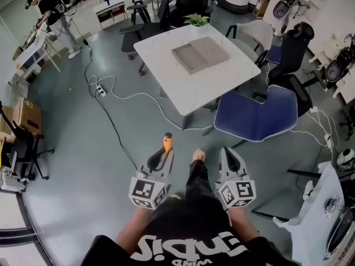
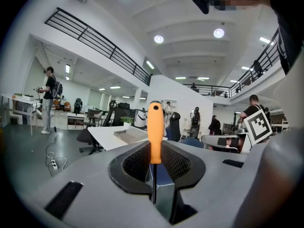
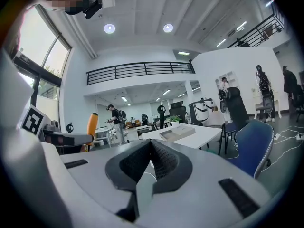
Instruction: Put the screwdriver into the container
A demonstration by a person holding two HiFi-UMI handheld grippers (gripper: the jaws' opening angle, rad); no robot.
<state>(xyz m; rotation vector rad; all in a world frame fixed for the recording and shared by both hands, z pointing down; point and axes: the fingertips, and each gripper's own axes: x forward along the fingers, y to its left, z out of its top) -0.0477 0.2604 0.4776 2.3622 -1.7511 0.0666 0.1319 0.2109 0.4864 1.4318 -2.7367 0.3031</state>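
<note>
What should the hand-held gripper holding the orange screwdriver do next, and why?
Probably carry it forward to the square white table: the left hand-held gripper already clamps the orange-handled screwdriver, but the shallow grey rectangular container sits on that table, well ahead.

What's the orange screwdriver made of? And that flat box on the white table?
The screwdriver has a handle that looks like smooth orange plastic with a soft shine. Its thin dark shaft looks like metal. The container is flat, dull grey with no shine, maybe plastic or cardboard. It is too far away to tell which.
</note>
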